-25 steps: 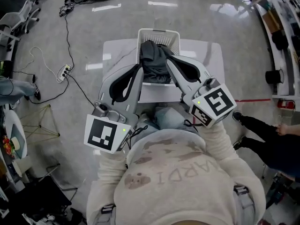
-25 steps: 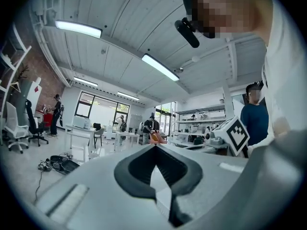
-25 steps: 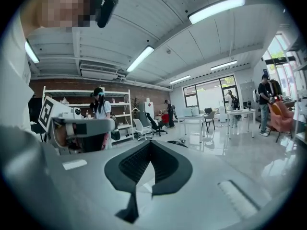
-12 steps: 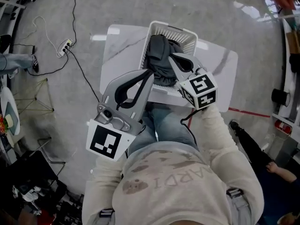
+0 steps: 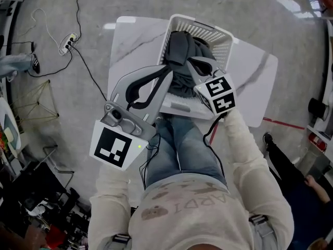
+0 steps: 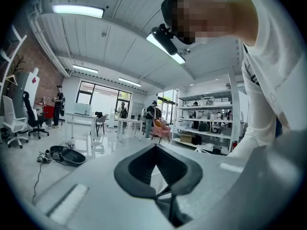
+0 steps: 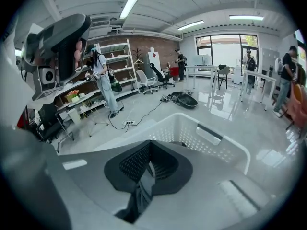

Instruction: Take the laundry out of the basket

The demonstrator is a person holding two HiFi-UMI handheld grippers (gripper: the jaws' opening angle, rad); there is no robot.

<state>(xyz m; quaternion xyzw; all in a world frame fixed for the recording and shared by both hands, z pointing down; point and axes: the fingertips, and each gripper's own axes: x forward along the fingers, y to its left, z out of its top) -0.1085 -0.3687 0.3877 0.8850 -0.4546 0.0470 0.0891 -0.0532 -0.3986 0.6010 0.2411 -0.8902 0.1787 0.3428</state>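
Head view: my left tongs point(image 5: 167, 73) and right tongs point(image 5: 191, 62) are both pressed together, empty, at the laundry point(image 5: 181, 46) in the basket point(image 5: 221, 38). I should spread them, then pinch a thick fold.

Your worktop point(image 5: 130, 40): white, grey-veined, standing on a glossy grey floor point(image 5: 52, 108). A power strip point(image 5: 71, 39) lies on the floor to your left, with a black cable point(image 5: 91, 73) running from it. Red floor line point(image 5: 283, 123) to your right.
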